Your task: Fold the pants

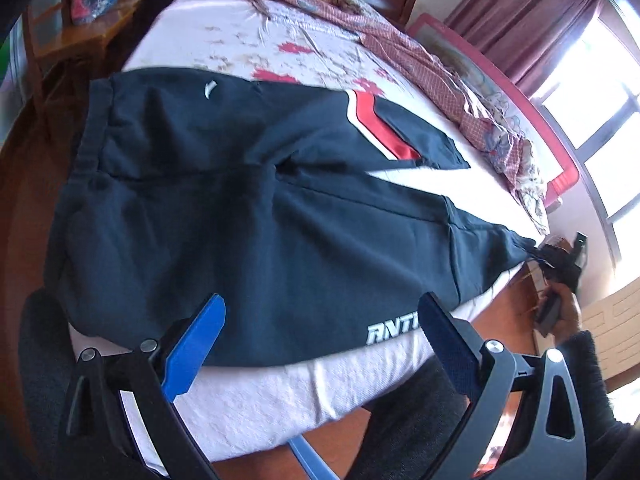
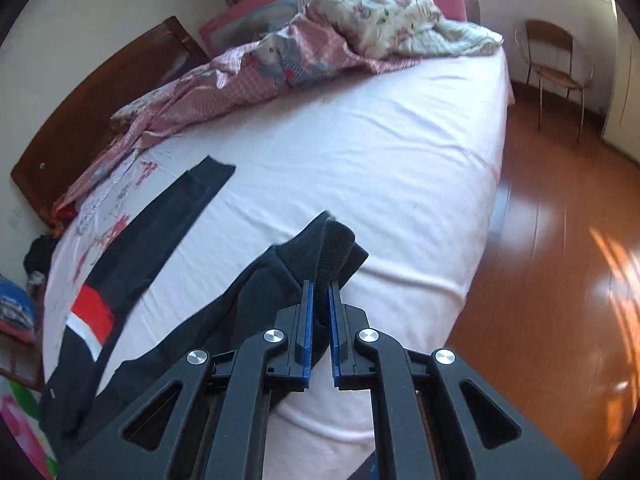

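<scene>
Daylight pours in from the window [image 1: 592,92], which is totally blown out. There's glare on the wood floor [image 2: 560,260] too, with some smeary motion blur there. The fisheye bends everything near the edges and the corners go dark. The navy pants [image 1: 240,208] lose detail in shadow.

1 pants [image 1: 240,208], 1 bed [image 2: 380,128], 1 quilt [image 2: 280,52], 1 chair [image 2: 556,60].

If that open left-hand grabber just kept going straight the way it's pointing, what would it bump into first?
Most likely the dark pants spread on the bed. The left gripper points down at the near leg's fabric, with nothing between its open fingers. Depth is hard to judge through the fisheye.
</scene>
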Motion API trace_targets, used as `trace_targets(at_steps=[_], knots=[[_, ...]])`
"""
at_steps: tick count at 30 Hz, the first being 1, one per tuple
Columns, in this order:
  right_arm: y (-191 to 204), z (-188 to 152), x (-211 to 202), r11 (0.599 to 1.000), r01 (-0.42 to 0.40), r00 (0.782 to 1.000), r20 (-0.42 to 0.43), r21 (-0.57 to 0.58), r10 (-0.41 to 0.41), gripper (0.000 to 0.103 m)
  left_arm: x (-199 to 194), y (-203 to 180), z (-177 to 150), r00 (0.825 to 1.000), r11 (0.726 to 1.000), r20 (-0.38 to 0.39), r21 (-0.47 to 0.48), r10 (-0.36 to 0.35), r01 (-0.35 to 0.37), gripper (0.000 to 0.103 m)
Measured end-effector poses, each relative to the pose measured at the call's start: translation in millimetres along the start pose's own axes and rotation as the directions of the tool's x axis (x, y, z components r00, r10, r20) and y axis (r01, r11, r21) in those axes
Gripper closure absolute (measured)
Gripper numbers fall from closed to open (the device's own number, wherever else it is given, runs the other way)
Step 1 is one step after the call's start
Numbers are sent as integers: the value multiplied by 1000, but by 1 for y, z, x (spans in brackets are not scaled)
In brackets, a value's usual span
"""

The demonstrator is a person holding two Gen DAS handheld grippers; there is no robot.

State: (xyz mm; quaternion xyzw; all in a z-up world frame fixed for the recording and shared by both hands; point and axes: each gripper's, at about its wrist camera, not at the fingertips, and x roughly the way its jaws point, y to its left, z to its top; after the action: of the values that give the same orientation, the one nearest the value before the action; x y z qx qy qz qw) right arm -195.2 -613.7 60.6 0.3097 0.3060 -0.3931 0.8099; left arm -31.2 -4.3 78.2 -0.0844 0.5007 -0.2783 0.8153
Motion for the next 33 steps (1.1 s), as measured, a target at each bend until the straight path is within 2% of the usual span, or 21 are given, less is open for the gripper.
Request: trace_targets(at_steps=[2, 3, 4, 6, 7, 9, 10, 12, 14, 16, 18, 20, 22, 27, 30, 32, 33], knots=[[-17, 2, 18, 999, -31, 999, -35, 14, 31, 100, 1, 4, 0, 1000, 1000, -4, -14, -2, 2, 6], [-27, -2, 29, 999, 0, 996, -86, 38, 3, 96, 1, 7, 0, 1000, 1000, -9, -25, 0, 0, 6], [-36, -6, 45, 996, 79, 988, -139, 48, -72, 86, 2, 9, -1, 1000, 999, -14, -34, 0, 0, 6], [-48, -17, 52, 965, 262, 957, -133, 23, -257, 86, 4, 15, -3, 1000, 999, -25, -43, 19, -20, 6], [-53, -22, 47, 955, 289, 953, -115, 63, -281, 86, 4, 17, -3, 999, 999, -30, -43, 27, -28, 6], [-54, -34, 25, 969, 180, 984, -45, 172, -174, 86, -1, 26, 0, 999, 999, -19, -40, 29, -29, 6], [-46, -40, 15, 975, 128, 992, -17, 181, -127, 86, -5, 31, 4, 999, 999, -1, -35, 40, -40, 6], [-17, -54, -2, 991, 2, 1000, -12, 131, 0, 86, -16, 47, 18, 995, 996, 52, -14, 84, -83, 6], [17, -73, -16, 994, -92, 995, -34, 60, 94, 86, -25, 64, 35, 992, 995, 87, 5, 96, -96, 6], [50, -92, -25, 982, -191, 979, -74, 4, 191, 86, -34, 89, 59, 987, 993, 120, 38, 108, -113, 2], [86, -110, -27, 966, -257, 959, -130, -28, 251, 86, -36, 117, 84, 985, 989, 123, 69, 124, -133, 2], [121, -131, -28, 944, -324, 931, -198, -56, 307, 86, -37, 141, 101, 982, 985, 148, 103, 119, -135, 2], [155, -151, -29, 931, -355, 911, -254, -88, 324, 86, -31, 167, 116, 975, 978, 185, 144, 124, -152, 2], [232, -189, -34, 885, -448, 847, -377, -124, 376, 86, 6, 216, 153, 978, 970, 179, 197, 109, -144, 2], [268, -200, -40, 871, -461, 835, -414, -169, 362, 86, 32, 243, 174, 979, 970, 186, 207, 89, -127, 2], [287, -200, -43, 866, -456, 840, -421, -203, 343, 86, 49, 257, 184, 984, 976, 165, 197, 61, -93, 3], [291, -199, -44, 861, -464, 835, -427, -208, 347, 86, 58, 266, 188, 987, 980, 153, 184, 44, -73, 4]])
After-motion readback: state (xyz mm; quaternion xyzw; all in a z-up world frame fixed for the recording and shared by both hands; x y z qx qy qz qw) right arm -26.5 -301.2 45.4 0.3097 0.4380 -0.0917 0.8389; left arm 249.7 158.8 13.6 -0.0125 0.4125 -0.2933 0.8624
